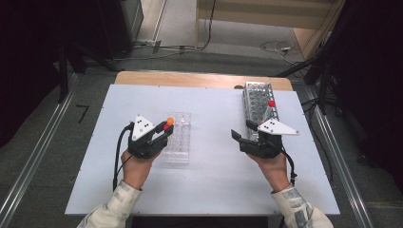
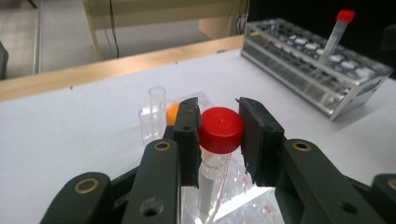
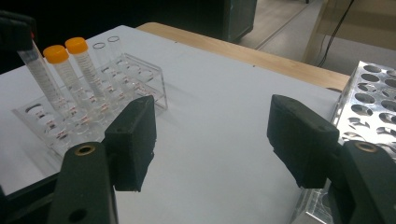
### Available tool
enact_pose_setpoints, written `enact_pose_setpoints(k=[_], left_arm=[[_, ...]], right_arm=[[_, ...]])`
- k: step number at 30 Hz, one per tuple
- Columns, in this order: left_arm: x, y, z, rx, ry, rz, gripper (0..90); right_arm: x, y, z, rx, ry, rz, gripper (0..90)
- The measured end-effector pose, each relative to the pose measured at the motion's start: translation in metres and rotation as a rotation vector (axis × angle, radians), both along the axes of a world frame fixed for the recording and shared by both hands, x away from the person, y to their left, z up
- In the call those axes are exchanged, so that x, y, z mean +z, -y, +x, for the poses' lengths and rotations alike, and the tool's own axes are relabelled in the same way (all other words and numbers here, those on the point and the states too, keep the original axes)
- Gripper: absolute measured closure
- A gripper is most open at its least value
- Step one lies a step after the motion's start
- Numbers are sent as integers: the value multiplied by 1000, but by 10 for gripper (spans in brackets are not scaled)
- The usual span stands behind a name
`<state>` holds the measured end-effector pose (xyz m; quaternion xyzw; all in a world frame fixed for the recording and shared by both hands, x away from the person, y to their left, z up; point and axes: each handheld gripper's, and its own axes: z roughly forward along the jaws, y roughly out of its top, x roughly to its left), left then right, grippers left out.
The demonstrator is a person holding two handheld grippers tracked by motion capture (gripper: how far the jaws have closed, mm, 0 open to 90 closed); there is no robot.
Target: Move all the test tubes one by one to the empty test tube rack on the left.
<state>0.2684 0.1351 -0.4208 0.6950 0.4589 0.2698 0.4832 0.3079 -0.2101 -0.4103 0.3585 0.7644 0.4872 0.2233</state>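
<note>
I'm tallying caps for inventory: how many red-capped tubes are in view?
2. One red-capped tube is between the left gripper fingers over the clear rack; another stands tilted in the metal rack. Others may be hidden.

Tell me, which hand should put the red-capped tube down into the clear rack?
The left. Its gripper already clamps the red-capped tube right above the clear rack, while the right gripper sits open beside the metal rack.

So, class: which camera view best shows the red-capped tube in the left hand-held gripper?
The left gripper view: the red-capped tube sits large between the left hand-held gripper jaws. The high view shows just a red speck beside an orange cap. The right gripper view shows its graduated body, cap hidden.
</note>
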Motion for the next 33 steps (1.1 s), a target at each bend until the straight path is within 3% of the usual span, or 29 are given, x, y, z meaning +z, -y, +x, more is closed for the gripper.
enact_pose_setpoints(k=[8, 13, 19, 27, 33], left_arm=[[-2, 2, -1, 14, -7, 1, 653], [0, 0, -2, 29, 2, -14, 554], [2, 0, -3, 72, 36, -24, 407], [2, -1, -4, 83, 52, -30, 400], [1, 2, -3, 81, 50, -27, 386]], right_arm=[[0, 3, 2, -14, 1, -2, 312], [2, 8, 4, -29, 12, -9, 314], [7, 27, 12, -102, 20, -4, 314], [4, 60, 31, -239, 29, -19, 323], [-5, 71, 50, -298, 33, -17, 364]])
